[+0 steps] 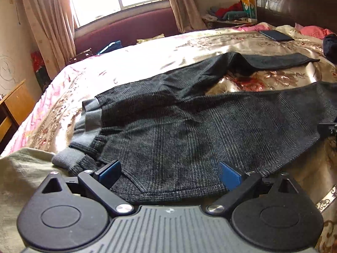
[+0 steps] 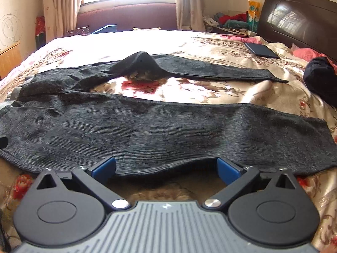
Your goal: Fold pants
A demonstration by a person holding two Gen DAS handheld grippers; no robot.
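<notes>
Dark grey checked pants [image 1: 189, 126] lie spread on the bed, waistband to the left, two legs running right. In the right wrist view the near leg [image 2: 168, 135] lies flat and the far leg [image 2: 200, 67] has a raised hump. My left gripper [image 1: 168, 175] is open, its blue pads either side of the near hem by the waist, over the fabric edge. My right gripper [image 2: 166, 168] is open, its pads at the near edge of the near leg. The right gripper's tip shows at the right edge of the left wrist view [image 1: 328, 129].
The bed has a floral satin cover [image 2: 189, 88]. A dark tablet [image 2: 262, 50] and a black bundle of cloth [image 2: 320, 76] lie near the dark wooden headboard [image 2: 299, 21]. A cluttered nightstand [image 2: 231, 24], a window with curtains and a wooden cabinet [image 1: 14, 107] surround it.
</notes>
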